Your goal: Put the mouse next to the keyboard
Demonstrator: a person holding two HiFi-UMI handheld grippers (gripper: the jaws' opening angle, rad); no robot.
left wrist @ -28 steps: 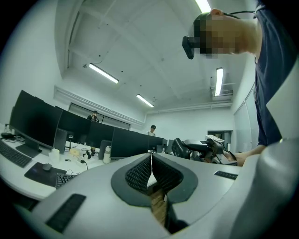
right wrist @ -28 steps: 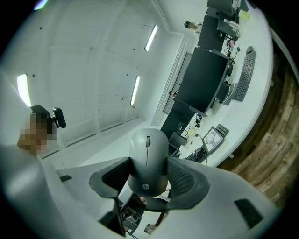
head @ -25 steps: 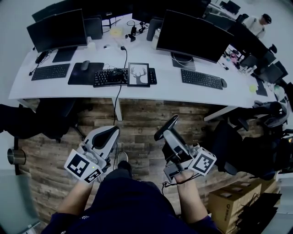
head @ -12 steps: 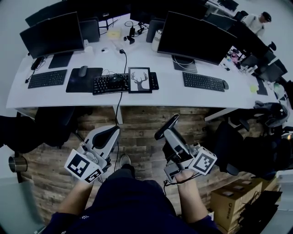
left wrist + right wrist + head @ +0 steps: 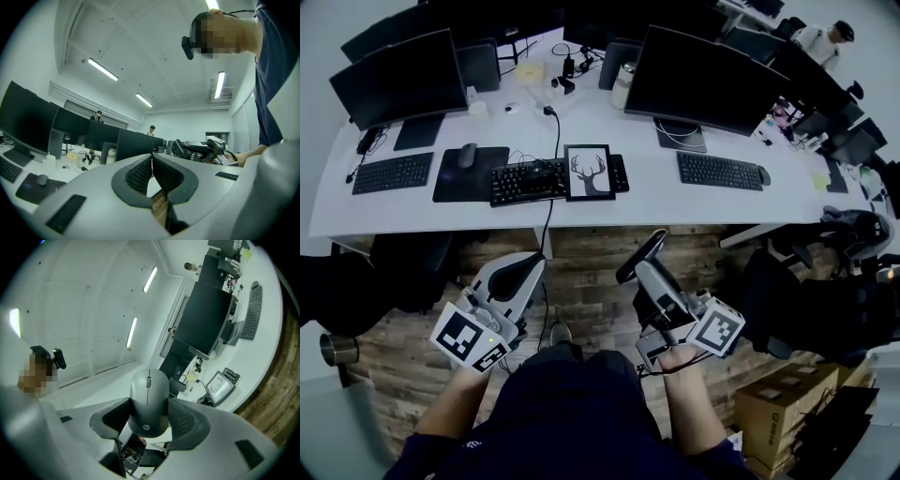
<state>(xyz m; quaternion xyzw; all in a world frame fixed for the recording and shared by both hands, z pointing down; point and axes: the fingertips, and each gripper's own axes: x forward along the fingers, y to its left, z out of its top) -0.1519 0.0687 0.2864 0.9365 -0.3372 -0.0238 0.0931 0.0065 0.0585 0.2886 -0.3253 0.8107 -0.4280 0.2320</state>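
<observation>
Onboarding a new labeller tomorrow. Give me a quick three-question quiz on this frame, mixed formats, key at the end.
1. True or false: the right gripper is shut on a grey mouse.
2. The left gripper's jaws are: A) apart, empty; B) together, empty; C) closed on a cable.
3. Fill in: the tablet lying over the middle keyboard shows a drawing of a ___.
Key: 1 true; 2 B; 3 deer.
</observation>
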